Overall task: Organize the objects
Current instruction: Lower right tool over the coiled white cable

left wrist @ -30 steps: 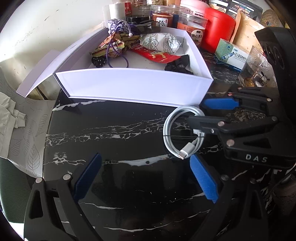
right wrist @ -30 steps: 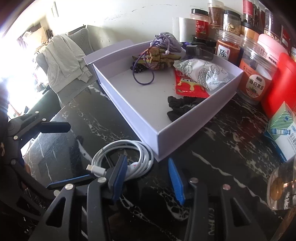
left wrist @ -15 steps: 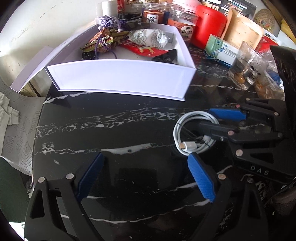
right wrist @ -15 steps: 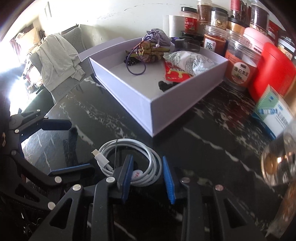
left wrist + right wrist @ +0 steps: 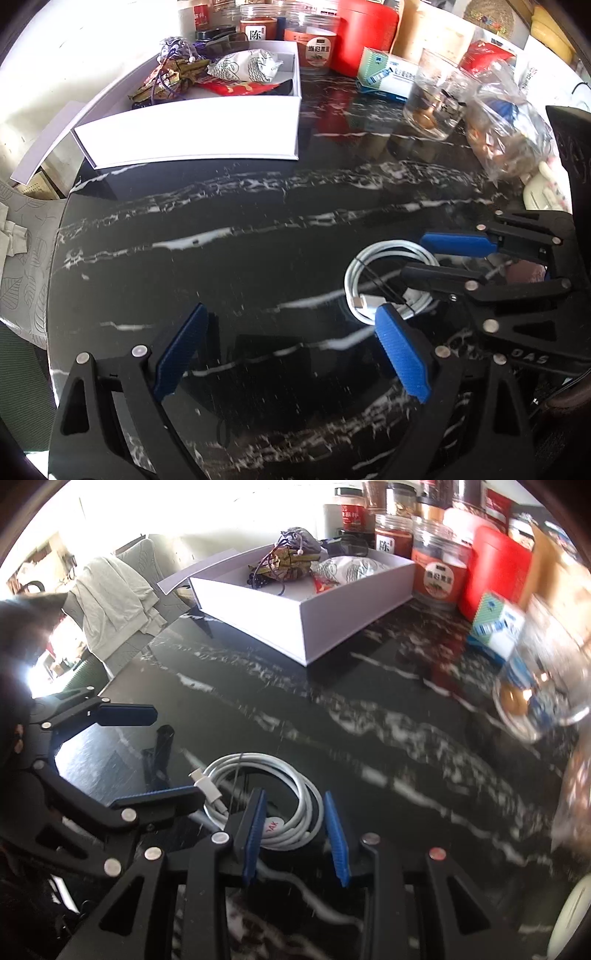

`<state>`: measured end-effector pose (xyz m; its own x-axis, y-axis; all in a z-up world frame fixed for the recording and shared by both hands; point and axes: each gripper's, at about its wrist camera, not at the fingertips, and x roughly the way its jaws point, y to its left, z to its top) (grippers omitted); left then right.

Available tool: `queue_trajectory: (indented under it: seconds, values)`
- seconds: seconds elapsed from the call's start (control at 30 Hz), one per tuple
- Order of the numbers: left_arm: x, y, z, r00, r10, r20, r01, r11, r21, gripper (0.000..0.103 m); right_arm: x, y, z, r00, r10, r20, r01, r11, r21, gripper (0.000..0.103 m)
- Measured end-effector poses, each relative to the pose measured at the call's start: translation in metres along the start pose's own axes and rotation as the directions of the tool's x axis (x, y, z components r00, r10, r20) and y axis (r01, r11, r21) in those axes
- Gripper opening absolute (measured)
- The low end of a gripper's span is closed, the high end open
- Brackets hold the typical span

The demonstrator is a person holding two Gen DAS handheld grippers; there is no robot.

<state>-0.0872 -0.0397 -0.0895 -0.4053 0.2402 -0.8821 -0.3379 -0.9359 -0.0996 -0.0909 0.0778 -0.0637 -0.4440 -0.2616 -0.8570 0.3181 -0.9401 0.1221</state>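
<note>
We see the right gripper (image 5: 295, 834) clamped on the coiled white cable (image 5: 291, 794); left gripper (image 5: 288, 350) agape, empty; bare marble table (image 5: 221, 258) toward the white box (image 5: 192, 129).

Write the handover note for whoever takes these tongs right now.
Left tongs: open, empty, beside the cable.
Right tongs: shut on one side of the coiled white cable, one finger through the coil, at the black table.
White box: open at the back, already holding packets and a pouch.
Left: the cable is not yet in the box; probably carry it there.
</note>
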Motion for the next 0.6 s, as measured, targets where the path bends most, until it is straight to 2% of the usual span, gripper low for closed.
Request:
queue_trajectory:
  seconds: [0.1,0.2,0.6]
  values:
    - [-0.005,-0.004,-0.007,0.999,-0.044,0.003,0.044,0.999,0.008,0.092,-0.009,0.001,-0.008,1.000,0.024,0.011,-0.024,1.000,-0.006,0.051]
    - [-0.006,-0.010,-0.011,0.999,-0.045,-0.001,0.045,0.998,0.039,0.092,-0.016,0.001,-0.014,0.999,0.035,0.016,-0.035,0.999,-0.040,0.056]
    - [0.005,-0.019,-0.001,0.988,-0.152,-0.016,0.153,0.980,0.127,0.092,-0.016,-0.003,-0.026,0.997,0.072,-0.002,-0.071,0.980,-0.185,0.058]
